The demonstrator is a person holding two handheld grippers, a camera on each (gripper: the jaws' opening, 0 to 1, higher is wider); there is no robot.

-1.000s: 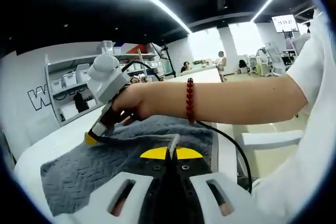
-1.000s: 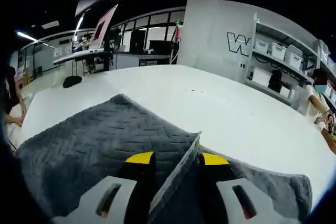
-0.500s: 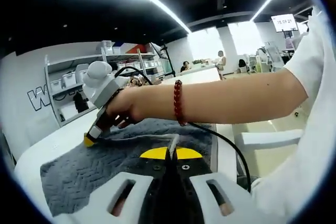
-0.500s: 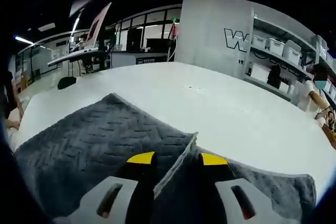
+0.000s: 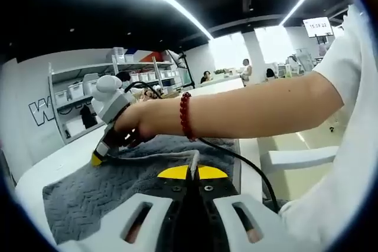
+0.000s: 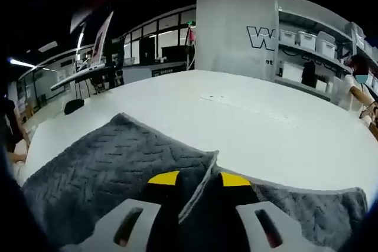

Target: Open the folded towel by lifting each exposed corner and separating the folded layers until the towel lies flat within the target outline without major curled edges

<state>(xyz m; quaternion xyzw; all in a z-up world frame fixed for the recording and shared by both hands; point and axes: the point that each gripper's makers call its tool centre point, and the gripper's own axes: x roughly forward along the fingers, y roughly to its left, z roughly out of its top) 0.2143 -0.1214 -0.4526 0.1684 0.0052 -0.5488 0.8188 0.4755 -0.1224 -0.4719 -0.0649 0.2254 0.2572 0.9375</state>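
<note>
**Carrying a pinched towel layer outward**

Left gripper view: left tongs clench a grey towel edge; right tongs have slid farther away.

Right gripper view: right tongs clamp a fold; towel on the white surface is spreading, still layered.
</note>
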